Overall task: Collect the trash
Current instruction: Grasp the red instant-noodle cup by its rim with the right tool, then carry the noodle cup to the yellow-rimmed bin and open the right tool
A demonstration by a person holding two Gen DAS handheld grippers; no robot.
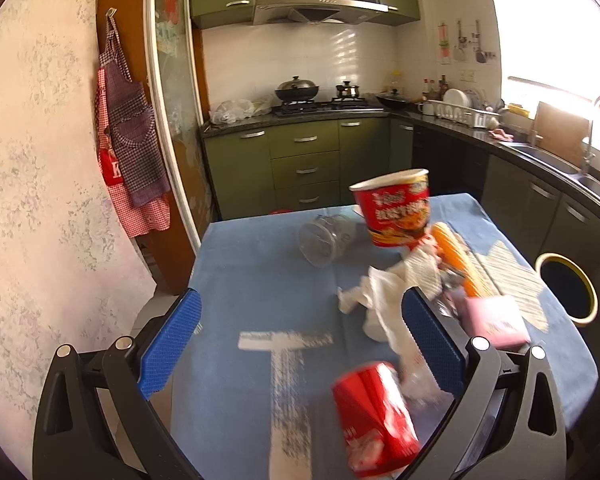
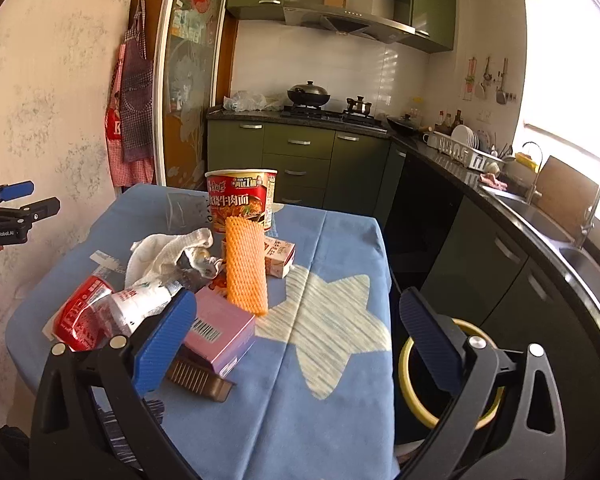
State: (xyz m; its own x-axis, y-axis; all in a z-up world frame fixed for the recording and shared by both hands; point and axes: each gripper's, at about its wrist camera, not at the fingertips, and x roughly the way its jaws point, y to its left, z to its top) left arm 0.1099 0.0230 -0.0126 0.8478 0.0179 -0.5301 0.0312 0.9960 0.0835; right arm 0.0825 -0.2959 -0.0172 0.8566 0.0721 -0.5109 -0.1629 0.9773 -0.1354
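Trash lies on a table with a blue cloth (image 2: 332, 360): a red noodle cup (image 2: 242, 204), an orange foam net (image 2: 246, 266), a pink box (image 2: 220, 326), a crumpled white tissue (image 2: 168, 254), a red wrapper (image 2: 82, 316), a small carton (image 2: 280, 258) and a brown tray (image 2: 198, 378). My left gripper (image 1: 300, 340) is open and empty above the table, with the red wrapper (image 1: 374, 412) below it and the tissue (image 1: 384, 300) beside its right finger. My right gripper (image 2: 296, 344) is open and empty over the cloth, next to the pink box.
A black bin with a yellow rim (image 2: 408, 376) stands at the table's right side, also in the left wrist view (image 1: 568, 288). A clear plastic cup (image 1: 326, 240) lies on the cloth. Green cabinets, a stove and a sink counter (image 2: 540, 216) line the back and right.
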